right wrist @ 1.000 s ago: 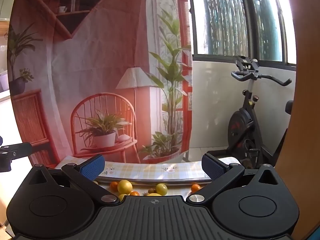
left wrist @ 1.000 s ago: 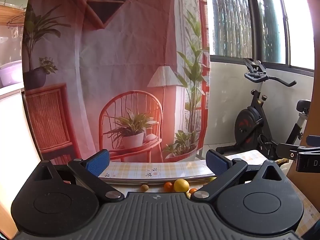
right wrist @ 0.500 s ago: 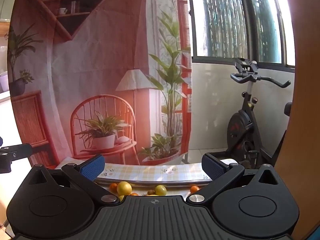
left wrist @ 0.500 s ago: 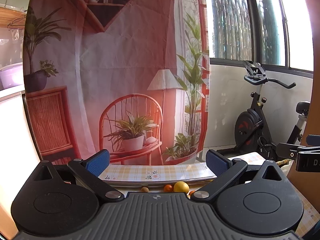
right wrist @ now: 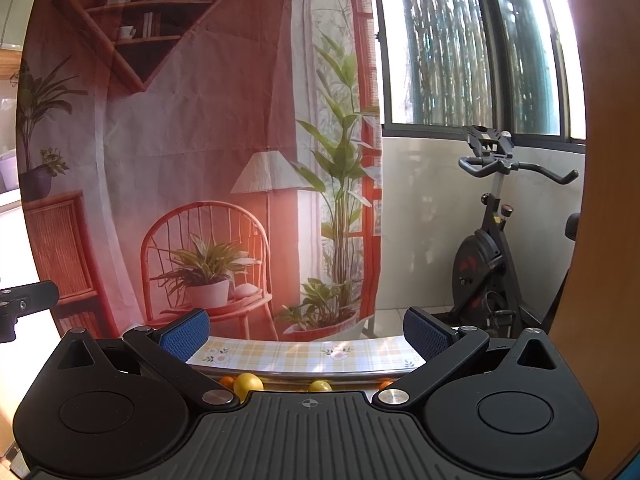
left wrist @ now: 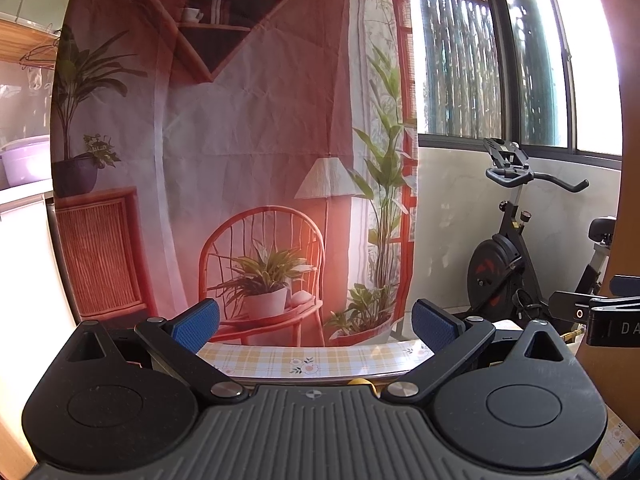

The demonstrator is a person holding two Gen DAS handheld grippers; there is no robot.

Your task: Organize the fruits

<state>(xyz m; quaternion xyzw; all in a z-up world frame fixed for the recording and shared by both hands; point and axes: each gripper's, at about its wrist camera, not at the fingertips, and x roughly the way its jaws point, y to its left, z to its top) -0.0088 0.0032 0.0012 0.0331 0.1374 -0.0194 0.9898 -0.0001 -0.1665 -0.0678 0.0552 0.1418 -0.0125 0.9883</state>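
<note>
My left gripper is open and held high, aimed at the backdrop, with nothing between its blue pads. Only the top of a yellow fruit peeks over its body, low on the checked table. My right gripper is open too and holds nothing. Just above its body I see a large yellow fruit, a smaller yellow-green one, and small orange fruits at each side. The fruits lie on the table far below both grippers. The rest of the fruit is hidden.
A printed backdrop hangs just behind the table's far edge. An exercise bike stands at the right by the window. A wooden panel closes the right side. The other gripper's black body shows at the right edge.
Both grippers have tilted upward, so the fruits have slid down behind their bodies. In the left view the orange and brown fruits are now hidden. Both stay open.
</note>
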